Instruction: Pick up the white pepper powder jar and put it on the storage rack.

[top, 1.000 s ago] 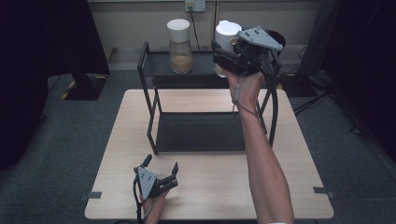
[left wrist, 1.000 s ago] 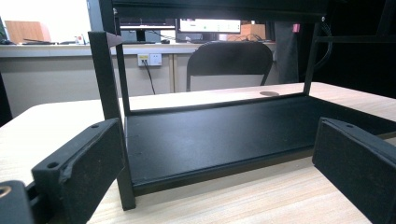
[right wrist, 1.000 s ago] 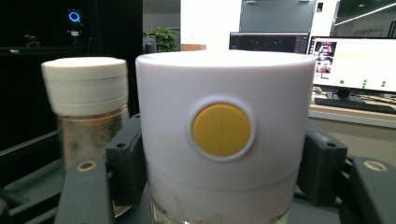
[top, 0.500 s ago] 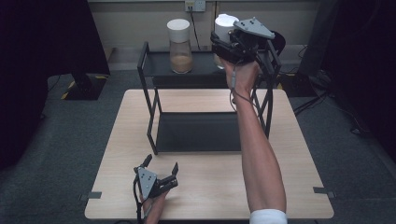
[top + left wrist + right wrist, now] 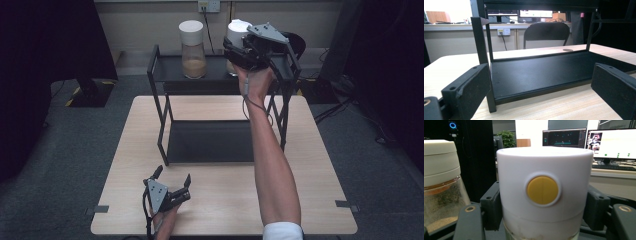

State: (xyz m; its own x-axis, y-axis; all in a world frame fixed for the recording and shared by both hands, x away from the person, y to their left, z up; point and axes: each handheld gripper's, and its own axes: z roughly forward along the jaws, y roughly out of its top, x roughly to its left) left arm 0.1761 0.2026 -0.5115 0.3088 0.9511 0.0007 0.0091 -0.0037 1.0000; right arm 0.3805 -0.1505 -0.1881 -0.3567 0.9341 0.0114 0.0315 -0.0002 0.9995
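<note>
While your right arm reaches across the bench (image 5: 310, 200) to the far side, your right tool (image 5: 239, 46) sits at the top shelf of the black two-level rack (image 5: 159, 100), its jaws pressed against either side of the white-lidded jar (image 5: 238, 31). From the right gripper view that jar (image 5: 544, 195) stands upright between the two black jaws, its white lid carrying a round yellow button (image 5: 542, 190) that faces the camera, with a glass body just visible below the lid. Beside it on the same shelf, a little apart, stands a second jar (image 5: 192, 47) with a pale lid and a clear body holding brownish grains at its base; in the right gripper view it shows at the left edge (image 5: 441, 185). Your left tool (image 5: 172, 180) rests low on the near part of the bench, just in front of the rack, with its jaws spread wide and nothing between them. Along the left gripper view the two pads (image 5: 471, 87) frame the rack's lower shelf (image 5: 544, 72), a flat black tray lying on the wood. Behind the bench a black chair (image 5: 546, 33) stands by the wall.
</note>
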